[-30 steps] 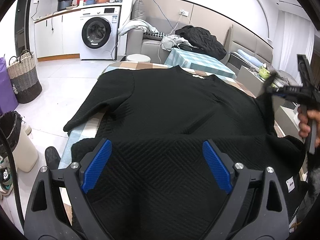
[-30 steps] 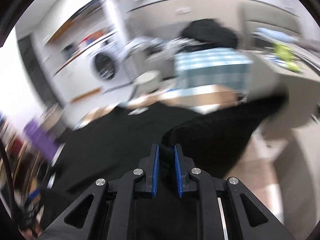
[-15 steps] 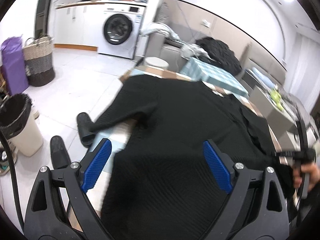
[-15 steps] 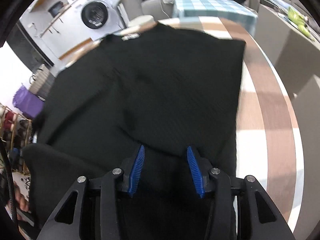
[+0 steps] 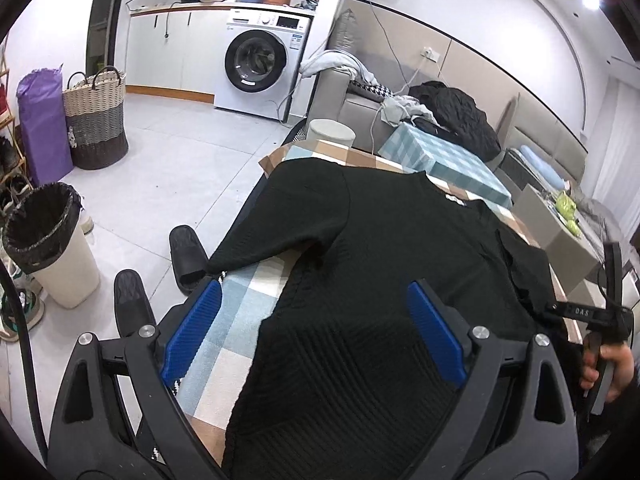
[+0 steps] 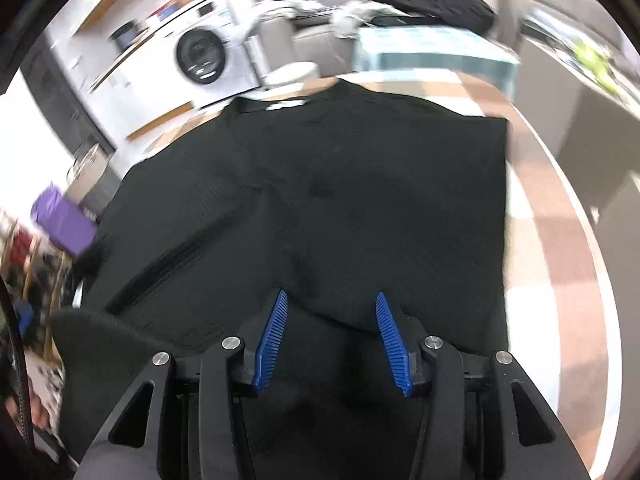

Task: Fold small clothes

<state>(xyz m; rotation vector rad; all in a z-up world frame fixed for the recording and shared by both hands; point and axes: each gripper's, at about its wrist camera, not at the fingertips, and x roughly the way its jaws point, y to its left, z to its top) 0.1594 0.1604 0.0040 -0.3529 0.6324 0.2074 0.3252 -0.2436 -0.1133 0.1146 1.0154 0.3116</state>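
A black knitted short-sleeved top with a ribbed pattern (image 5: 384,280) is spread on the table covered with a checked cloth in blue, beige and brown (image 5: 236,320). Its long axis runs away from both cameras, with the collar at the far end and the hem at the near end. The right side of the garment is seen already folded inward, so a straight edge lies along the bare cloth there, while the left sleeve (image 5: 276,236) is spread outward over the left table edge. This sleeve lies ahead and slightly left of the left gripper (image 5: 316,332), which is judged the nearer one; its blue pads are held wide apart, nothing between them. The jaws of the right gripper (image 6: 330,336) are opening above the fabric, and nothing is pressed by the pads.
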